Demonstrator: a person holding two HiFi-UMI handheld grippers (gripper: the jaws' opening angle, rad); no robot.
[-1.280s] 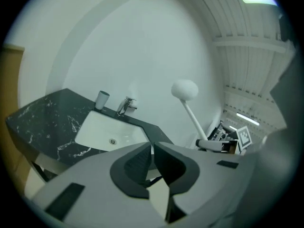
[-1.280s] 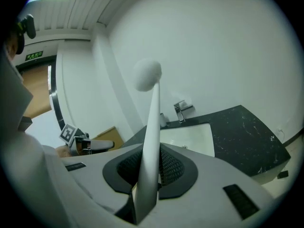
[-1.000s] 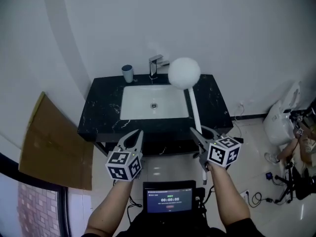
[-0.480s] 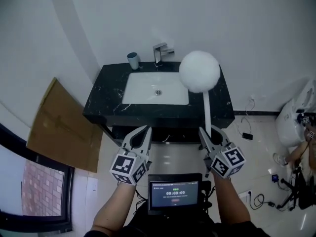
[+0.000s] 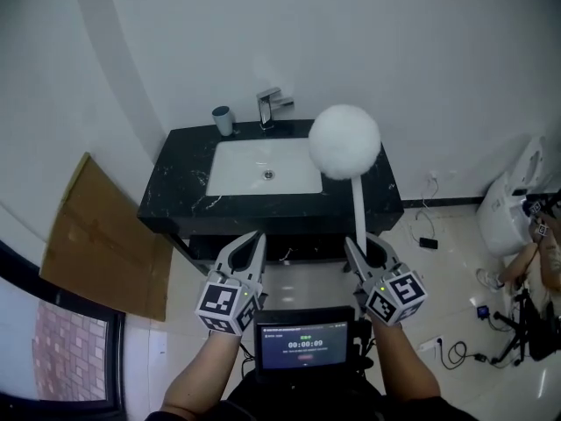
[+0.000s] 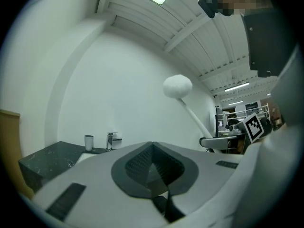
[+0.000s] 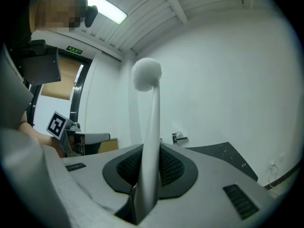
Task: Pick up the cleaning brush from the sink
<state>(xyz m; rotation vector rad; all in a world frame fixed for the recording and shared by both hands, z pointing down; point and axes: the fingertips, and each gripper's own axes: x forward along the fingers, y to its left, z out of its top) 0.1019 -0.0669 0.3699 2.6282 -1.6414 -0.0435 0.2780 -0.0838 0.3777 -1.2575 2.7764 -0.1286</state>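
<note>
The cleaning brush has a round fluffy white head [image 5: 344, 141] on a long white handle [image 5: 358, 210]. My right gripper [image 5: 362, 246] is shut on the lower handle, and the brush stands upright in front of the counter. In the right gripper view the handle [image 7: 151, 137] rises from between the closed pads to the head [image 7: 146, 73]. My left gripper [image 5: 254, 237] hovers beside it, shut and empty; its tips meet in the left gripper view [image 6: 152, 145]. The white sink [image 5: 267, 169] sits in a black marble counter [image 5: 175, 196], farther ahead.
A chrome faucet [image 5: 272, 108] and a grey cup [image 5: 223, 119] stand behind the basin. A cardboard sheet [image 5: 105, 235] leans at the left. A small screen [image 5: 304, 345] hangs below my hands. A white bag [image 5: 508, 209], cables and a person [image 5: 543, 257] are at the right.
Both grippers have drawn back from the counter. The brush, which a second ago lay along the counter's right side, now stands upright in front of it.
</note>
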